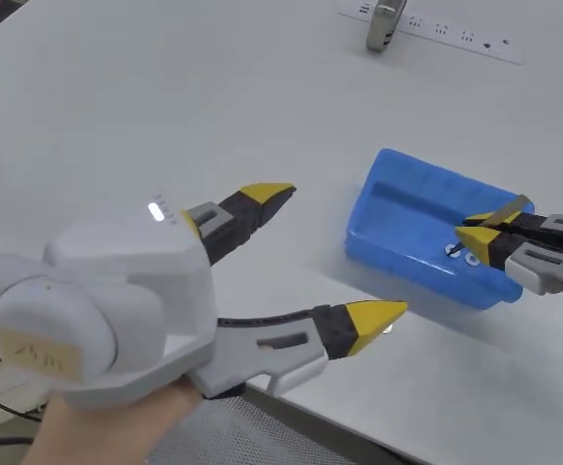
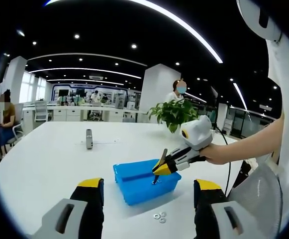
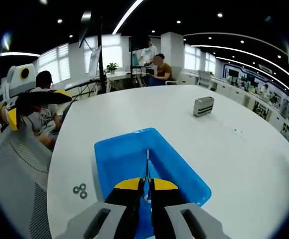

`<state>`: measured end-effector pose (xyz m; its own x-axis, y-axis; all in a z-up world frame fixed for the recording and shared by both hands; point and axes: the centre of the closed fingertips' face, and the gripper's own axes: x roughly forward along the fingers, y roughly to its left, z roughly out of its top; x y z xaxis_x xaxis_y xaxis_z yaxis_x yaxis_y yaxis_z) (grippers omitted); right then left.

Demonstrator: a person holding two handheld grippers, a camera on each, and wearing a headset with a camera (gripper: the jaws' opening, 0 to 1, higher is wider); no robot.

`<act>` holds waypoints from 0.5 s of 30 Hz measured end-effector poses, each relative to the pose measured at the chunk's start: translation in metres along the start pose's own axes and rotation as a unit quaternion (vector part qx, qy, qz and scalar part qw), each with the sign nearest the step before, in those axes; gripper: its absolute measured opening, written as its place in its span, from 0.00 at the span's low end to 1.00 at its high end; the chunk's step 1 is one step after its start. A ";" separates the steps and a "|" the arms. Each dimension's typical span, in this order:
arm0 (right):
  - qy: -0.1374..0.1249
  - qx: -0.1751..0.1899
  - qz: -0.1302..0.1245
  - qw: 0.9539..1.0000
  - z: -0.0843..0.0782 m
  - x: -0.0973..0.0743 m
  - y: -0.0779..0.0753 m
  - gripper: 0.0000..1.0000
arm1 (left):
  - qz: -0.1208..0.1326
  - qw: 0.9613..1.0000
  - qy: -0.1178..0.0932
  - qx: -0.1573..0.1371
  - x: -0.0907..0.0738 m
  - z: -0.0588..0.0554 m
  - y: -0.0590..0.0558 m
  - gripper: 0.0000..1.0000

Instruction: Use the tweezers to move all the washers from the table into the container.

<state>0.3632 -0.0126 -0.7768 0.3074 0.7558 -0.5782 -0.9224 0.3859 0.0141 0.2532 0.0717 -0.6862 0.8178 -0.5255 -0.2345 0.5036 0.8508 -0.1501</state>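
Note:
The blue container [image 1: 412, 208] sits near the table's front edge. My right gripper [image 1: 482, 225] hovers over its right half, shut on thin metal tweezers [image 3: 147, 167] that point down into the container [image 3: 129, 154]. Two washers [image 1: 462, 255] lie inside it, below the tips. Three more washers [image 3: 79, 190] rest on the table beside the container, also seen as washers [image 2: 159, 217] in front of the container [image 2: 139, 184]. My left gripper [image 1: 325, 254] is held open, left of the container, with nothing between its jaws. The right gripper [image 2: 170, 164] shows in the left gripper view.
A grey block [image 1: 385, 24] stands on a white power strip [image 1: 455, 34] at the table's far side. The table's front edge [image 1: 359, 436] runs just below the left gripper, with a mesh chair [image 1: 233, 436] beyond it. People sit at desks far behind.

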 end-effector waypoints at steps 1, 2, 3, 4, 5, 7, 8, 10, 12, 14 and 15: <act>0.000 0.000 0.000 1.000 0.000 0.000 0.000 0.03 | 0.000 1.000 0.000 0.000 0.000 0.000 0.000 0.75; -0.001 0.000 -0.001 1.000 0.000 0.000 0.000 0.04 | 0.000 1.000 0.001 0.001 0.000 0.000 0.000 0.75; -0.002 0.001 -0.003 1.000 0.000 -0.001 -0.001 0.04 | 0.000 1.000 0.001 0.000 0.000 0.000 0.000 0.75; -0.002 0.002 -0.003 1.000 0.001 -0.001 -0.001 0.04 | -0.001 1.000 0.000 0.000 0.000 0.000 0.000 0.75; -0.003 0.000 -0.006 1.000 0.003 -0.003 -0.001 0.04 | -0.001 1.000 0.001 0.000 0.000 0.000 0.000 0.75; -0.009 -0.003 -0.007 1.000 0.009 -0.008 0.001 0.03 | -0.001 1.000 0.002 0.001 0.000 -0.001 0.000 0.75; -0.012 -0.005 -0.007 1.000 0.012 -0.010 0.002 0.03 | -0.001 1.000 0.002 0.001 0.000 -0.001 -0.001 0.75; -0.020 -0.010 -0.006 1.000 0.019 -0.015 0.006 0.03 | -0.001 1.000 0.002 0.002 0.000 -0.001 -0.001 0.75; -0.027 -0.016 -0.004 1.000 0.026 -0.019 0.011 0.03 | -0.002 1.000 0.003 0.002 0.000 -0.001 -0.001 0.75; -0.034 -0.021 0.002 0.999 0.032 -0.023 0.019 0.03 | -0.002 1.000 0.002 0.003 0.000 -0.001 -0.001 0.75; -0.036 -0.024 0.004 0.999 0.034 -0.025 0.023 0.03 | -0.002 1.000 0.002 0.003 0.000 -0.001 -0.001 0.74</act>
<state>0.3422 -0.0046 -0.7349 0.3138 0.7956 -0.5181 -0.9347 0.3548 -0.0212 0.2527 0.0707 -0.6866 0.8145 -0.5291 -0.2381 0.5086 0.8486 -0.1457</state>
